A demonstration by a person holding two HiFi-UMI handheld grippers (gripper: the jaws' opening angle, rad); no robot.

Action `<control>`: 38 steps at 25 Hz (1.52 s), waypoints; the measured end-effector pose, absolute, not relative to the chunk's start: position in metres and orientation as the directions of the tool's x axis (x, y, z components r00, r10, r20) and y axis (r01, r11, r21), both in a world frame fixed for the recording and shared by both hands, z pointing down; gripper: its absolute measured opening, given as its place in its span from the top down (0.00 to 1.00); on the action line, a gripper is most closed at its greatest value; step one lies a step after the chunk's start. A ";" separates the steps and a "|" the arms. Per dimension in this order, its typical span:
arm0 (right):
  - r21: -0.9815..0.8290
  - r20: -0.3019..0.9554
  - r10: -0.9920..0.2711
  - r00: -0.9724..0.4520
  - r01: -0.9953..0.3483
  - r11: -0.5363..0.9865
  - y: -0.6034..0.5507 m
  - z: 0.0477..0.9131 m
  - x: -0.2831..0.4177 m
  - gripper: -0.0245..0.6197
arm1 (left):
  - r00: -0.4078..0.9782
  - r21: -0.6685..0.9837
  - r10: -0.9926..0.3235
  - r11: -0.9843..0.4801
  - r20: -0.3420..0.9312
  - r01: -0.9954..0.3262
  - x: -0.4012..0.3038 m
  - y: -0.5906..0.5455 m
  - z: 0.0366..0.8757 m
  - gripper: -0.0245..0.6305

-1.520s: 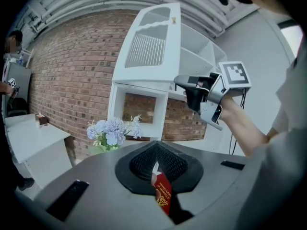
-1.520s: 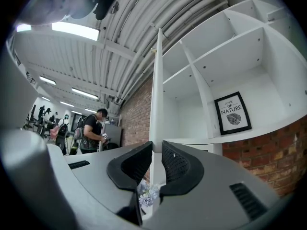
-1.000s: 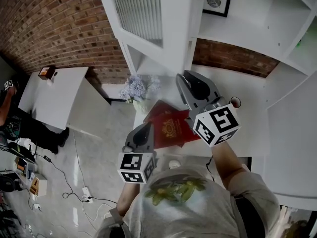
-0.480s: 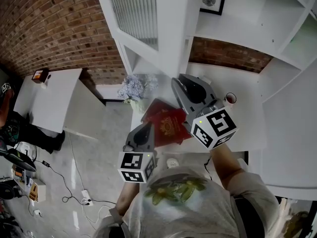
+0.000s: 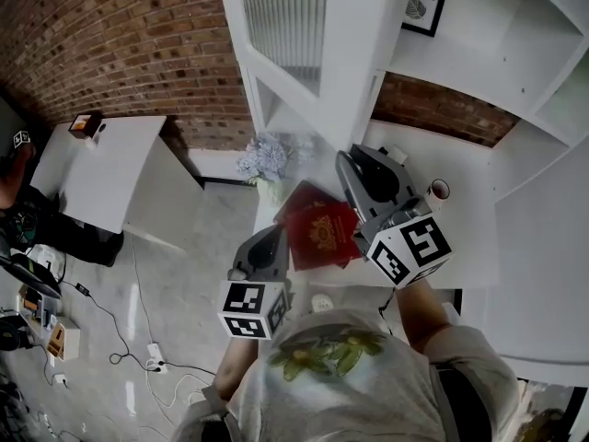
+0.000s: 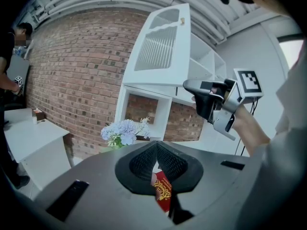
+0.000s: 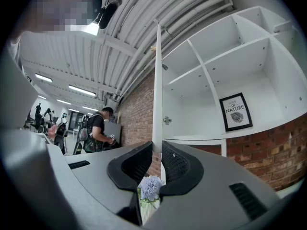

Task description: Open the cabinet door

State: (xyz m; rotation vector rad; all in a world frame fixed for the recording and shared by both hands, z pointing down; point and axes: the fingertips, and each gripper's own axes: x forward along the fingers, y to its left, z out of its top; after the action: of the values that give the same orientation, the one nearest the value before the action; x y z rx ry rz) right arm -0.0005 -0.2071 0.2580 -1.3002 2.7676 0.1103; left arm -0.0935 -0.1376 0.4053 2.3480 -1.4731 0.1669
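The white cabinet door (image 5: 304, 26) with its ribbed panel stands swung out from the shelf unit; in the left gripper view the door (image 6: 163, 47) hangs wide open. My right gripper (image 5: 357, 159) is shut on the door's free edge. In the right gripper view that edge (image 7: 157, 80) runs as a thin white vertical line straight down between the jaws of the right gripper (image 7: 157, 150). My left gripper (image 5: 274, 235) hovers lower left, away from the door; its jaws meet at the tip (image 6: 156, 147) and hold nothing. The left gripper view also shows the right gripper (image 6: 188, 86) at the door.
A red booklet (image 5: 322, 233) lies on the white counter (image 5: 460, 238) under the grippers, beside a vase of pale flowers (image 5: 267, 159) and a cup (image 5: 439, 190). A framed print (image 5: 426, 3) sits in an open shelf. A white table (image 5: 101, 173) and a person (image 5: 18, 182) are at left.
The right gripper, still clamped on the door's edge, has shifted slightly sideways with the door. The left gripper has barely moved.
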 end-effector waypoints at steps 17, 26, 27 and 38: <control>-0.043 -0.122 -0.696 -0.708 -0.697 0.716 -0.187 0.259 -0.031 0.85 | 0.415 0.230 -0.865 -0.359 0.283 -0.905 -0.124 -0.128 0.411 0.95; -0.049 -0.131 -0.658 -0.741 -0.658 0.751 -0.180 0.260 -0.043 0.85 | 0.424 0.236 -0.860 -0.366 0.284 -0.900 -0.121 -0.130 0.411 0.95; -0.048 -0.132 -0.652 -0.747 -0.652 0.757 -0.179 0.260 -0.046 0.85 | 0.424 0.236 -0.860 -0.365 0.284 -0.900 -0.121 -0.130 0.412 0.95; -0.069 -0.128 -0.596 -0.792 -0.593 0.802 -0.172 0.260 -0.065 0.85 | 0.402 0.247 -0.867 -0.337 0.296 -0.909 -0.131 -0.126 0.413 0.95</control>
State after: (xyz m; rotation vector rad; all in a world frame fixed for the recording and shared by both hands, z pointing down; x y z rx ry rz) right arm -0.0647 -0.1719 0.2599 -0.9438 2.8449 -0.0371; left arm -0.1314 -0.1261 0.4132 2.2938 -1.5304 0.1561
